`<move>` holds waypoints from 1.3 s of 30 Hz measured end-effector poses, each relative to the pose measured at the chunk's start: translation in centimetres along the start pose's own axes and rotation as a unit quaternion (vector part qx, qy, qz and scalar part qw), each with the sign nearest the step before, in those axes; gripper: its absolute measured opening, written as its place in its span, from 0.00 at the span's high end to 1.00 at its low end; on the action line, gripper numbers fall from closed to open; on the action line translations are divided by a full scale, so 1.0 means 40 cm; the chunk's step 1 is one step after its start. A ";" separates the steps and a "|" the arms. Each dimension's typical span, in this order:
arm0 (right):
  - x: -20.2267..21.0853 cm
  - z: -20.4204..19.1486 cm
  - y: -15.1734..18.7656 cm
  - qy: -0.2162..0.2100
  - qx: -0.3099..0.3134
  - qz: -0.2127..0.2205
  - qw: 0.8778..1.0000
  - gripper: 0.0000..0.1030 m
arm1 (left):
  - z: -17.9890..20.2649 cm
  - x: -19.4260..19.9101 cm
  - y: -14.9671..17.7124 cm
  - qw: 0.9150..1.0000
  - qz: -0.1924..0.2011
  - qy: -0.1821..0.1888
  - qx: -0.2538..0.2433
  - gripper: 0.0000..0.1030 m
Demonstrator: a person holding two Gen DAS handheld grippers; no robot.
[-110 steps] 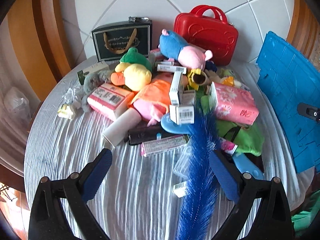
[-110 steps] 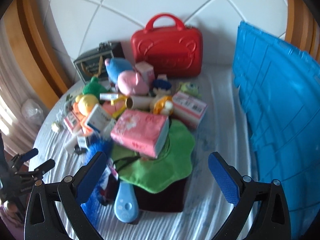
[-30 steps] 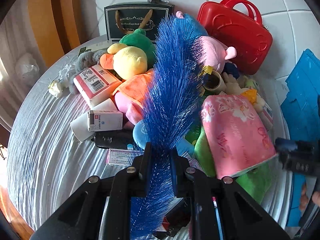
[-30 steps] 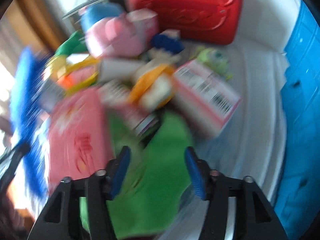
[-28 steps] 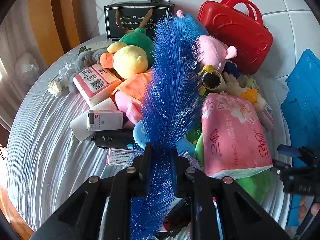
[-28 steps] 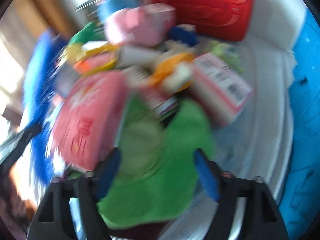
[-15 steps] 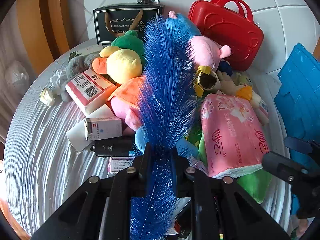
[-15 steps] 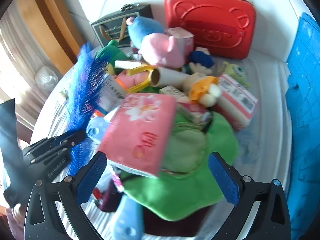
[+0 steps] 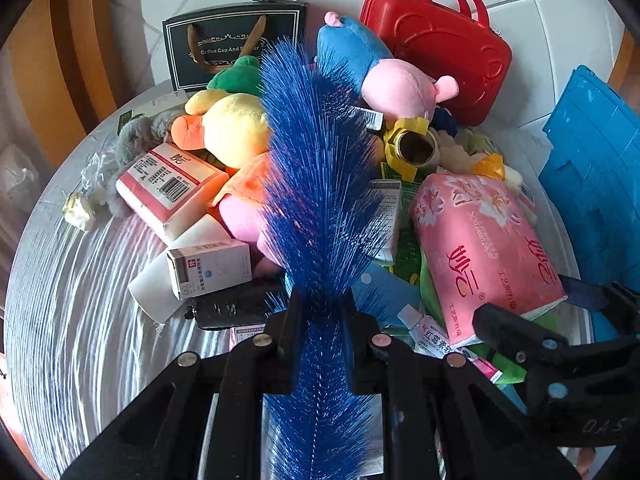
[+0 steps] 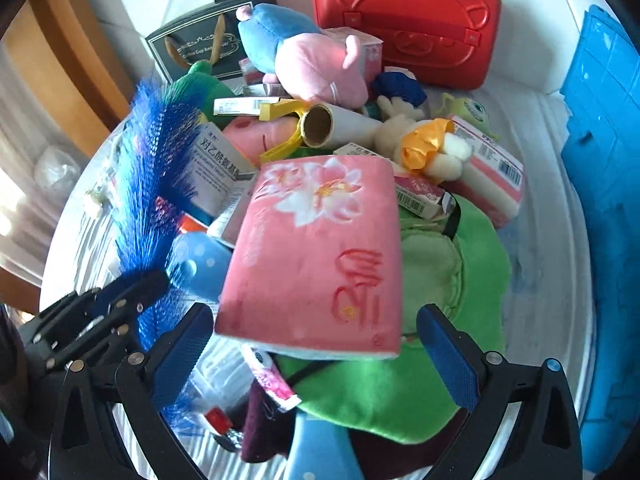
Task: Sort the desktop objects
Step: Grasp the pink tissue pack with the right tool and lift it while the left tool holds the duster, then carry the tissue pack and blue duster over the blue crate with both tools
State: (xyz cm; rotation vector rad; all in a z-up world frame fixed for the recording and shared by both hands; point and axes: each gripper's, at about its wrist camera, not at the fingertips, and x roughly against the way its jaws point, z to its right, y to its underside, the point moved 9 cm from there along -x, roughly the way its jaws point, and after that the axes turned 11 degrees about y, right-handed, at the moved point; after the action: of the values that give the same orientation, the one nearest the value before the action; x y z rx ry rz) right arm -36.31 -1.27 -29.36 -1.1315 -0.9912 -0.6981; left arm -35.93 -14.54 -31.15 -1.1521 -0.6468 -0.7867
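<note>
bare striped tablecloth open at left, heaped clutter mid-table, blue crate walling right side

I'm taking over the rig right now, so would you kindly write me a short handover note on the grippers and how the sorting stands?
Left gripper: shut on the blue bristle brush, held above the pile.
Right gripper: jaws have just been opening, now wide, around the near end of the pink tissue pack without pressing on it.
Things: plush toys, boxes and a cardboard tube are heaped on the white cloth; red case behind, blue crate at the right.
Done: only the brush is picked.
Left: place the brush, then sort nearly the whole pile.
</note>
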 end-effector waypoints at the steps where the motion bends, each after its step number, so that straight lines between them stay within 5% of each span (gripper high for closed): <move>1: -0.013 -0.001 0.004 0.004 0.001 -0.005 1.000 0.00 | -0.002 -0.002 0.000 1.000 -0.001 -0.004 -0.006 0.85; 6: -0.039 0.024 -0.008 0.008 -0.037 0.013 0.999 0.00 | 0.003 0.001 -0.002 1.000 0.001 0.002 -0.023 0.85; 8: -0.034 0.023 -0.010 -0.005 -0.044 0.017 0.999 0.13 | 0.007 0.011 -0.005 1.000 0.004 0.004 -0.028 0.85; 12: 0.004 0.020 -0.010 0.002 -0.034 0.033 0.999 0.14 | 0.025 0.060 -0.024 0.999 0.027 0.003 -0.044 0.86; 23: 0.299 0.109 -0.058 0.024 -0.063 0.156 0.985 0.14 | 0.181 0.282 -0.134 0.987 0.121 0.024 -0.102 0.86; 29: 0.482 0.225 -0.062 0.050 -0.092 0.215 0.971 0.14 | 0.339 0.409 -0.192 0.974 0.170 0.045 -0.145 0.86; 39: 0.820 0.557 -0.047 0.103 -0.148 0.306 0.935 0.14 | 0.754 0.614 -0.285 0.936 0.259 0.078 -0.226 0.87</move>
State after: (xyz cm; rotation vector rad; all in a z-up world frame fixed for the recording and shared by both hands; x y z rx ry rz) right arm -30.51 20.20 3.51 -1.5011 -0.3166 -0.4474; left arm -32.59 6.93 3.07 -1.5737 -0.0042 -0.5712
